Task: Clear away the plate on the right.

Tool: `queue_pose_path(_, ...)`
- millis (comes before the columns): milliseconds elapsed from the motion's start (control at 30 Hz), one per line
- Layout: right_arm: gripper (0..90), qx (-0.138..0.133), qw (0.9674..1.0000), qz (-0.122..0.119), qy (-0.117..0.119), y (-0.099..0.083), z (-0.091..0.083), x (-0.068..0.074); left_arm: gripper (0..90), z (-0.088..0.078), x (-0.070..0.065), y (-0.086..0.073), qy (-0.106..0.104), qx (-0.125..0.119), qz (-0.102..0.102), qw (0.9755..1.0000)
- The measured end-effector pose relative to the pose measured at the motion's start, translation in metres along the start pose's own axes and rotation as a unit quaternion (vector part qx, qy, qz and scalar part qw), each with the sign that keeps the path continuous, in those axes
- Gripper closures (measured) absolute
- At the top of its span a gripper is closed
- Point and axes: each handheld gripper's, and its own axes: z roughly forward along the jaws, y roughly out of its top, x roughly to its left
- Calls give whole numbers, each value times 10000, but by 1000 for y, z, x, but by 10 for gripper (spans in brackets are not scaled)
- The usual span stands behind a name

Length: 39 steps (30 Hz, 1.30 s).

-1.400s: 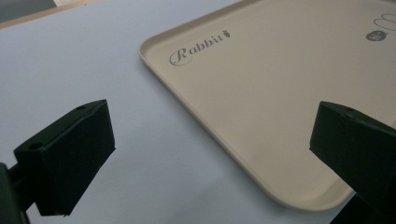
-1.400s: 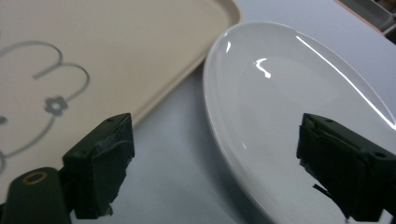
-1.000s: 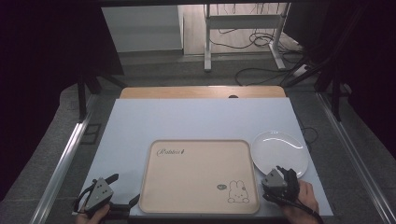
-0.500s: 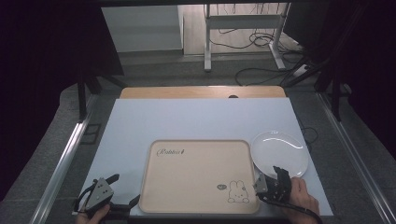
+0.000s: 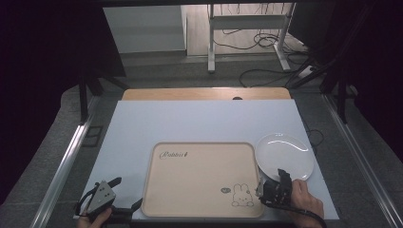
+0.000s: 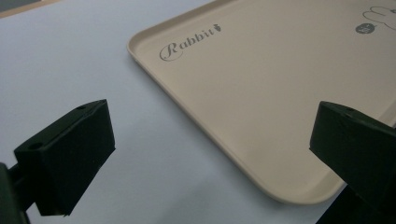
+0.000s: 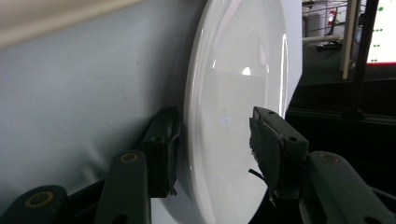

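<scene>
A white plate (image 5: 285, 154) (image 7: 233, 93) lies flat on the white table, just right of a beige tray (image 5: 199, 144) (image 6: 280, 93) with a rabbit drawing. My right gripper (image 5: 279, 178) (image 7: 215, 140) is turned on its side at the plate's near rim. One jaw sits under the rim and the other stands over the plate's upper face with a gap left. Its jaws have just been closing, with the rim between them. At the tray's near left corner my left gripper (image 5: 126, 194) (image 6: 210, 154) rests wide open, holding nothing.
The white tabletop (image 5: 190, 123) stretches bare behind the tray to a wooden strip (image 5: 204, 93) at its far edge. Metal rails run along both sides of the table. The table's near edge is just below both hands.
The right gripper's jaws have narrowed around the plate's near rim. The plate, the tray and the left gripper have stayed where they were.
</scene>
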Motion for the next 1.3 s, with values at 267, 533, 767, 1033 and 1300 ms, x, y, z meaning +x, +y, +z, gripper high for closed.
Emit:
queue_pose_path(267, 583, 261, 9991, -273, -193, 2, 7, 3, 0, 0, 0, 0, -24, 17, 9, 10000)
queue_pose_path(533, 729, 372, 9987, -323, -161, 5, 11, 7, 0, 1, 0, 0, -54, 32, 20, 10000)
queue_pose_path(767, 822, 426, 9982, -409, -101, 7, 12, 10, 0, 1, 0, 0, -76, 32, 25, 10000)
queue_pose_path(1033, 863, 132, 9989, -455, -50, 4, 8, 3, 0, 1, 0, 0, -98, 34, 39, 9999)
queue_pose_path(1300, 853, 22, 9978, -572, -323, -3, 7, 0, 0, 1, 1, 0, -118, 33, 29, 9999)
